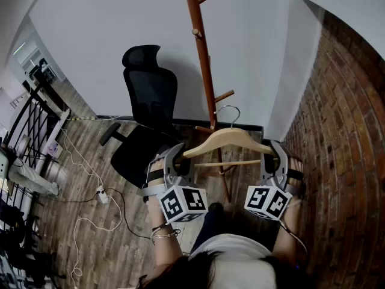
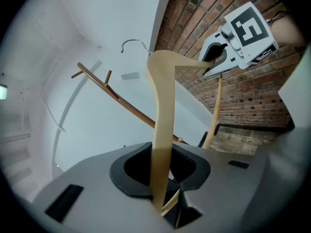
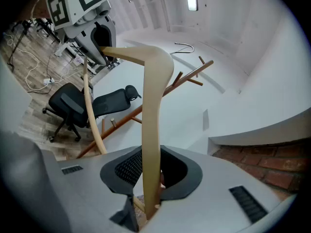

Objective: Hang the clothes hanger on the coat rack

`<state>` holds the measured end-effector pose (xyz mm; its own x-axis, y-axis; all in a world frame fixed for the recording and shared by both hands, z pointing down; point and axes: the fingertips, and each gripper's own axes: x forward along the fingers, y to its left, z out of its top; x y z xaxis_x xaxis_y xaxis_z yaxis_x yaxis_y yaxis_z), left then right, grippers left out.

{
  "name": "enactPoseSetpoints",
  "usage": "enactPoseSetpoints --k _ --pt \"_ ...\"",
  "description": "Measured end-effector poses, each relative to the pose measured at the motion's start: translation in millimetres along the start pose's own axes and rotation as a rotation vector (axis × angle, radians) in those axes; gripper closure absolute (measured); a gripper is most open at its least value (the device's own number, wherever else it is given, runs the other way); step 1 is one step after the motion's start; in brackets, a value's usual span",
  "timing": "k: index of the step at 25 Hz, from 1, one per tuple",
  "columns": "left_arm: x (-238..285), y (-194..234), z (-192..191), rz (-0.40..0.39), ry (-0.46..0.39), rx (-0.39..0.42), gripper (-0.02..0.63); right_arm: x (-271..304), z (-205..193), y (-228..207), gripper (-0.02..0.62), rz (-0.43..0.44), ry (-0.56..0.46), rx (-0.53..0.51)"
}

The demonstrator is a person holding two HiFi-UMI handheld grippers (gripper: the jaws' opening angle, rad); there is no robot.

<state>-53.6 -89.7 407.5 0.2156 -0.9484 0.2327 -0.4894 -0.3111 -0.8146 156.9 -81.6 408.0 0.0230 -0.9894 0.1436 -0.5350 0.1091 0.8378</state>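
Between my two claws the wooden clothes hanger [image 1: 231, 138] is held level and broadside to me. Its wire hook [image 1: 229, 114] stands up from the middle, beyond both claws, on the side toward the coat rack [image 1: 203, 59]. My left claw [image 1: 180, 156] is closed on the hanger's left tip, where the shoulder meets the crossbar [image 1: 225, 164]. Its pads press on the wood, so it is shut only as far as the wood's thickness lets it. My right claw [image 1: 274, 156] clamps the opposite tip the same way. I hold it at both ends, I think, because that stops the hanger from swinging or rolling. It also leaves the hook free in the gap between the claws, so nothing of mine gets in the way when the hook meets a peg. The rack's pole rises just beyond the hook, roughly midway between the claws. A short peg [image 1: 224, 95] juts out a little above and past the hook, which makes it the likeliest landing spot. The hook is not yet over it. Farther out, a black office chair [image 1: 150, 95] sits beyond my left claw. A brick wall [image 1: 349, 131] runs close along the outer side of my right claw, so I would keep that end tucked in while lifting.
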Motion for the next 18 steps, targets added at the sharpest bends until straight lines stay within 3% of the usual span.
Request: enactPoseSetpoints --k 18 --pt "29 15 -9 -0.022 0.020 -0.035 0.515 36 8 8 0.491 0.008 -0.007 -0.003"
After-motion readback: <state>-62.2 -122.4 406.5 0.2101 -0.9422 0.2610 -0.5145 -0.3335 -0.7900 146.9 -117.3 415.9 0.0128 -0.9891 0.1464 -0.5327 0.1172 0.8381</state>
